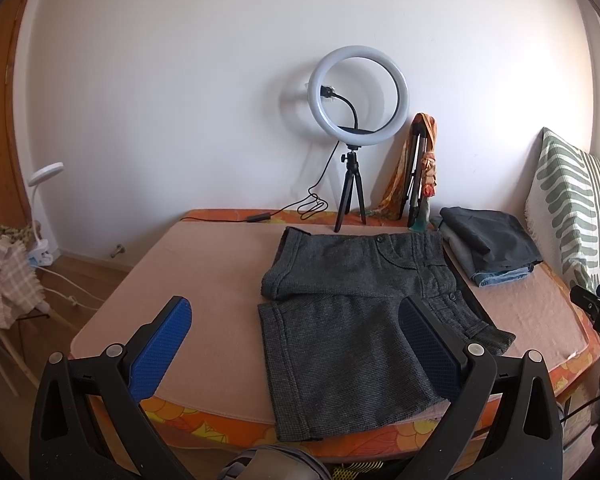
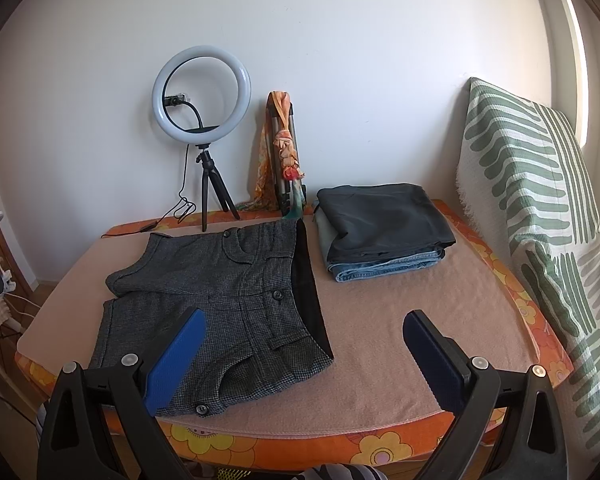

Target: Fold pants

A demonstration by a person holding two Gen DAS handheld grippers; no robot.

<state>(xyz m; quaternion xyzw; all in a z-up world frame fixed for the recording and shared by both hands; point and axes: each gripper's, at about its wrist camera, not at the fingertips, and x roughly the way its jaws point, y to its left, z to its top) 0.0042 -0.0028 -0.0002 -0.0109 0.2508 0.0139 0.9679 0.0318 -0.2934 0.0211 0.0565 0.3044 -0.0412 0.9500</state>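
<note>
Grey tweed shorts (image 1: 352,320) lie flat on the pink-covered table (image 1: 204,280), legs to the left, waistband to the right; the near leg hangs slightly over the front edge. They also show in the right wrist view (image 2: 220,300), with the dark waistband lining (image 2: 306,280) facing right. My left gripper (image 1: 296,336) is open and empty, held above the table's front edge over the near leg. My right gripper (image 2: 304,344) is open and empty, held near the waistband's front corner.
A stack of folded dark trousers and jeans (image 2: 384,228) sits at the back right. A ring light on a tripod (image 2: 202,120) and a folded tripod with a scarf (image 2: 284,160) stand by the wall. A striped cushion (image 2: 540,220) leans at the right. A chair (image 1: 8,280) stands left.
</note>
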